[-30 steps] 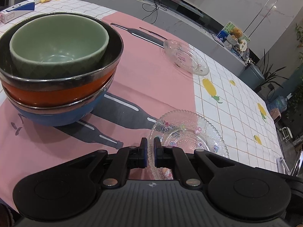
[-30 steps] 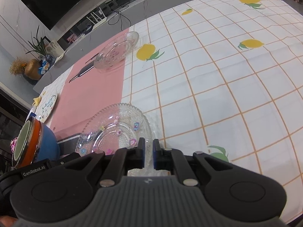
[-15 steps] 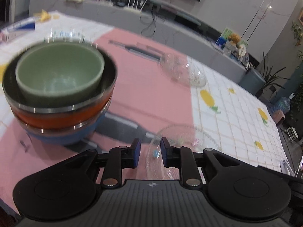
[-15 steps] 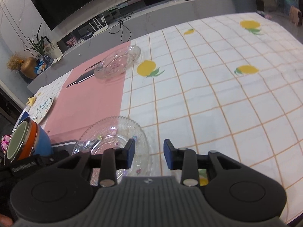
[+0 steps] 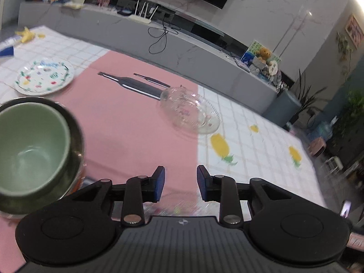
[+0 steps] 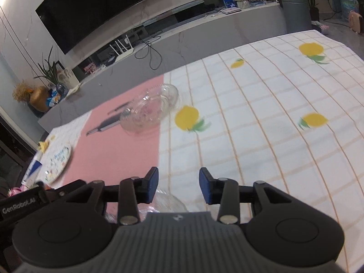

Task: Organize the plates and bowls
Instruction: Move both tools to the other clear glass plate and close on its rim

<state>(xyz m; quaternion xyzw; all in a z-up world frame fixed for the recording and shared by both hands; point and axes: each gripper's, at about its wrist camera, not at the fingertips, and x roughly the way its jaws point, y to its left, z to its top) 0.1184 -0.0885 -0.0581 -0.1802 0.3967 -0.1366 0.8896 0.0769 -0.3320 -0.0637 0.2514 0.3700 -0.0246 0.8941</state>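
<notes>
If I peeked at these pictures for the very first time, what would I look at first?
Probably the green bowl, big and close at the left edge, nested in a dark-rimmed bowl. Next, the clear glass plate at the seam where the pink cloth meets the white lemon-print cloth. At the bottom of each view, the left gripper and right gripper are opening with nothing between their blue pads.

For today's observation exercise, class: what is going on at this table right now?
A person is sorting dishes with two handheld grippers. The left gripper and right gripper are both opening, with nothing between their pads. A glass plate lies just below them. A green bowl sits nested in a stack at the left. Another glass plate and a patterned plate wait farther off on the tablecloth.
</notes>
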